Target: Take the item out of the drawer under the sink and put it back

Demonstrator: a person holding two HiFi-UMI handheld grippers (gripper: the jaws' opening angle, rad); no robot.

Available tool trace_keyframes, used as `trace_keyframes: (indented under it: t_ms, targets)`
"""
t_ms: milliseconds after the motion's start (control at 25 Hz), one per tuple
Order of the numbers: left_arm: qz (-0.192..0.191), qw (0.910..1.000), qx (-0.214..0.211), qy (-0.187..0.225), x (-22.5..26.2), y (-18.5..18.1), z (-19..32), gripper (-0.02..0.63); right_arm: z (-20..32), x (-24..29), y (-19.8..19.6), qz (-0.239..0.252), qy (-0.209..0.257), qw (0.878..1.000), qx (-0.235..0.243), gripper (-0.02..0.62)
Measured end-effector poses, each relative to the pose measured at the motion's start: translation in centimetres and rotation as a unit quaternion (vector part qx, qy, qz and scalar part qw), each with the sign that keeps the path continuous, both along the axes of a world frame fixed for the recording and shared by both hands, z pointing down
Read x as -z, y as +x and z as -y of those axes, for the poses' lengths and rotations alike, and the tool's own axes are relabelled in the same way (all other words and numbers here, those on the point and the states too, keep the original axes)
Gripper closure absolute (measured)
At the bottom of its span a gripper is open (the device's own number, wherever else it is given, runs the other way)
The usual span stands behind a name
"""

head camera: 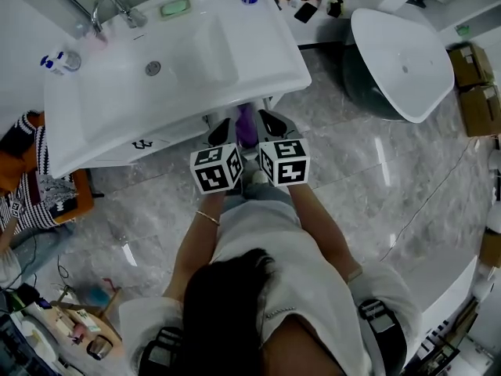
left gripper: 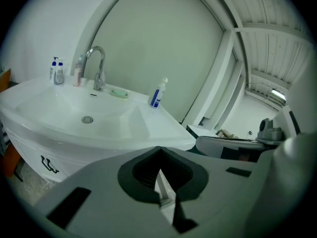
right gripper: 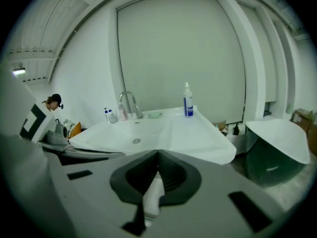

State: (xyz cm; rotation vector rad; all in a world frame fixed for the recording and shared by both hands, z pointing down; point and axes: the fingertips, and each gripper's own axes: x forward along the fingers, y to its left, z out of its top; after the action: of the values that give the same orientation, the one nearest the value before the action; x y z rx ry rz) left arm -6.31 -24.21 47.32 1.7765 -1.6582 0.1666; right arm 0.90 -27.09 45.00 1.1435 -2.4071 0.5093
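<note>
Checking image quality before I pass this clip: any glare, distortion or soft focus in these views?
Head view: evenly lit and sharp, with bright glare streaks on the glossy floor. Left gripper view and right gripper view: strong fisheye bending and dark vignetted corners; the sink is crisp, the close foreground dim and soft.

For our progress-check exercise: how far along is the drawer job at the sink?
Done: nothing visible; the cabinet front under the sink looks shut. In hand: nothing; left gripper and right gripper are shut, empty. Left: seemingly every step, unless all is already finished.
</note>
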Motion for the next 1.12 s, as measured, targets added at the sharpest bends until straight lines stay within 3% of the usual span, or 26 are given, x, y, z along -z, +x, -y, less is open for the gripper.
trace_keyframes:
  t_ms: [720, 920, 1000, 1120]
  targets:
    - [0.000, 1.0000, -0.007, -0.007, -0.8, -0.1, -1.0, 0.603, -1.5, -0.9, -1.3, -0.007, -0.008, 1.000, 0.014, 0.580]
    - [-0.003, 0.9991, 0.001, -0.042, -2.7, -0.1, -1.6, 0.603, -1.8, -3.5, -0.4, -0.021, -0.060, 0.998, 0.011, 0.577]
    - [-0.003, 0.9983, 0.003, -0.059, -3.7, -0.2, -1.7, 0.603, -1.9, -4.7, -0.2, -0.029, -0.082, 0.996, 0.016, 0.564]
    - [-0.007, 0.9969, 0.007, -0.078, -5.3, -0.2, -2.0, 0.603, -1.9, -6.2, -0.3, -0.029, -0.106, 0.994, 0.027, 0.466]
